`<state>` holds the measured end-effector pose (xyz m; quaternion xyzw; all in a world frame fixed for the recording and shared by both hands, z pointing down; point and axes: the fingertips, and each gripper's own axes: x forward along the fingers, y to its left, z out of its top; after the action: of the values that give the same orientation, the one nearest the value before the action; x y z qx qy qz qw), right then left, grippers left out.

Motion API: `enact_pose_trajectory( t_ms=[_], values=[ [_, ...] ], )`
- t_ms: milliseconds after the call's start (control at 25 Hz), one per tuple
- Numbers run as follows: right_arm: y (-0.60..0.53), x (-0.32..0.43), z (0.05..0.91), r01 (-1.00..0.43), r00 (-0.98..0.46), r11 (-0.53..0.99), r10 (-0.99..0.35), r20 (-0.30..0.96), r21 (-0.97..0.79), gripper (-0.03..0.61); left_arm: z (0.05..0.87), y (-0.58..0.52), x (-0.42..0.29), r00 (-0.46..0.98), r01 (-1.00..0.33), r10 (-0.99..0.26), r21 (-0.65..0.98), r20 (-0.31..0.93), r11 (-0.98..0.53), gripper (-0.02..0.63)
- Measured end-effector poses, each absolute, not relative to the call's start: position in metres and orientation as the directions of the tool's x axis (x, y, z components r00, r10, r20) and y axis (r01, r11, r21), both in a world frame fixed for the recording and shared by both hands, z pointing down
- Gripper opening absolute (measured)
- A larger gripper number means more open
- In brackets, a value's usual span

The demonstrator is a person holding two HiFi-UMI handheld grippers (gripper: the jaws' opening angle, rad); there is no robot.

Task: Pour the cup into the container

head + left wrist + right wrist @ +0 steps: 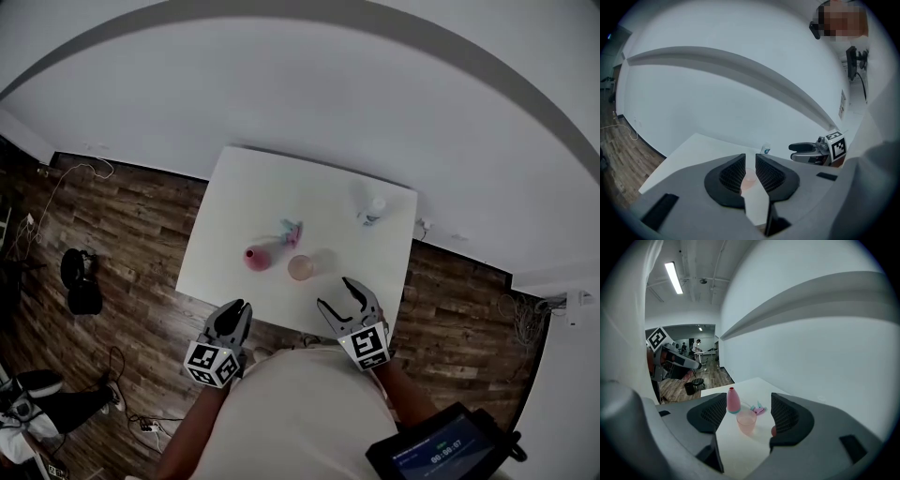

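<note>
Right gripper view puts the translucent pink plastic cup [746,422] upright on the white table [234,197], straight ahead on the line between that gripper's two jaws. It is not yet between the pads. The cup stands near the table's front edge with its long axis vertical, so a level approach from the side would suit it.

The right gripper [334,292] has its jaws wide apart and empty. The gap looks broader than the cup. In the head view this gripper hangs just off the front edge and is the closer of the two to the cup. The left gripper [234,307] sits further to the left. Its jaws are drawn narrow and hold nothing, and the cup shows only as a sliver through the slit.

Just beyond the cup and to its left stands a pink bottle-shaped vessel with a narrow neck [733,400], near the cup but not touching it. A small teal-and-pink object [758,408] lies behind the cup. A small clear bottle with a pale cap [373,210] stands well apart at the far right. I cannot tell which of the two vessels is the intended container. The pink one is the nearer.
</note>
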<state>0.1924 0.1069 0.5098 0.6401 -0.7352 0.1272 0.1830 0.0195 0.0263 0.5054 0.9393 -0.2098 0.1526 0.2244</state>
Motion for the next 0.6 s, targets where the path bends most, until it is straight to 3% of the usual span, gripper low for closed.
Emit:
enact_pose_trajectory(
  t_ms=[600],
  values=[
    [0.100, 0.200, 0.528, -0.964, -0.228, 0.265, -0.868, 0.441, 0.023, 0.299, 0.507, 0.021, 0.005, 0.787, -0.598, -0.471, 0.305, 0.399, -0.741, 0.074]
  ],
)
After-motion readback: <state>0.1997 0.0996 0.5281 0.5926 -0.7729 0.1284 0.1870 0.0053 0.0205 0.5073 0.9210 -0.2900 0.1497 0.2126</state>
